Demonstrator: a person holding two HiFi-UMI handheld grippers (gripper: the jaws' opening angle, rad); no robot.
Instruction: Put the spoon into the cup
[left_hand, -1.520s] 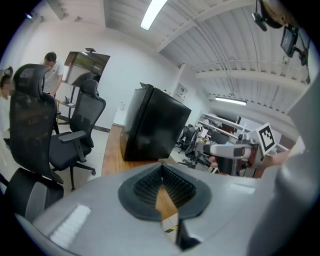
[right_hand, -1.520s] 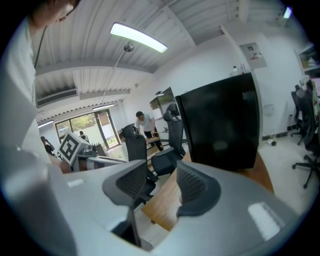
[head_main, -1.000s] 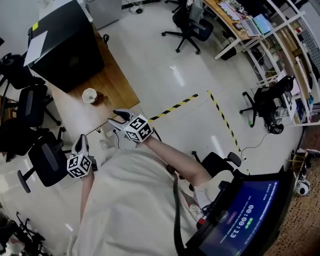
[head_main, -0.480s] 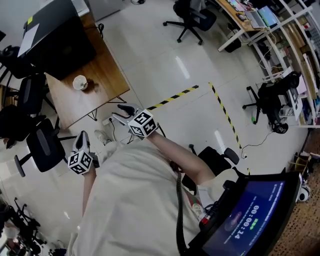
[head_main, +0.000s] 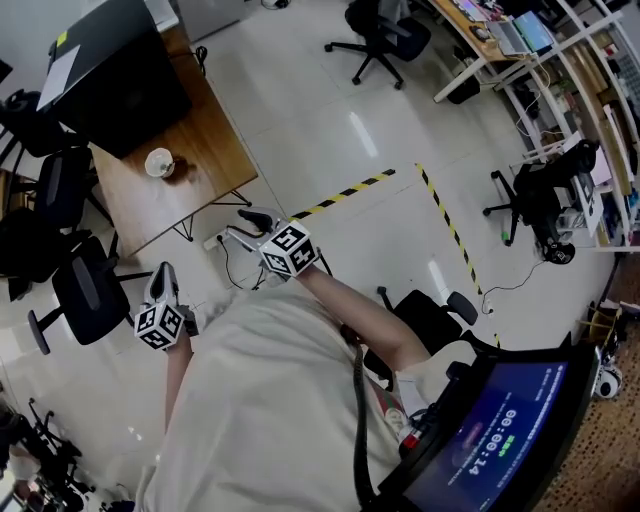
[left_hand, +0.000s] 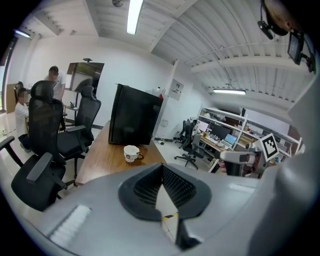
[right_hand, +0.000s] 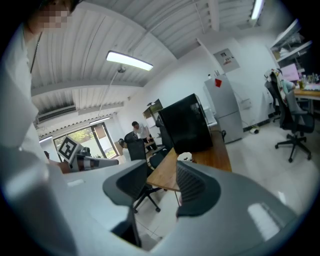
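A white cup (head_main: 159, 162) (left_hand: 131, 153) with a brown handle stands on the wooden table (head_main: 215, 160), in front of a big black box (head_main: 115, 80). It also peeks over the right pad in the right gripper view as the cup (right_hand: 185, 157). I cannot make out a spoon in any view. My left gripper (head_main: 160, 272) (left_hand: 161, 167) is held off the table's near corner, its pads meeting at the tips with nothing between them. My right gripper (head_main: 243, 223) (right_hand: 162, 172) hangs over the floor beside the table, jaws apart and empty.
Black office chairs (head_main: 85, 300) (left_hand: 47, 130) stand along the table's left side. Yellow-black tape (head_main: 345, 192) runs across the floor to the right. A dark screen (head_main: 490, 430) is at the lower right. More chairs and desks (head_main: 480, 50) line the far wall.
The table and cup have slid up and left in the head view since a second ago. Both grippers keep their pose and jaw setting; nothing differs over the last half second.
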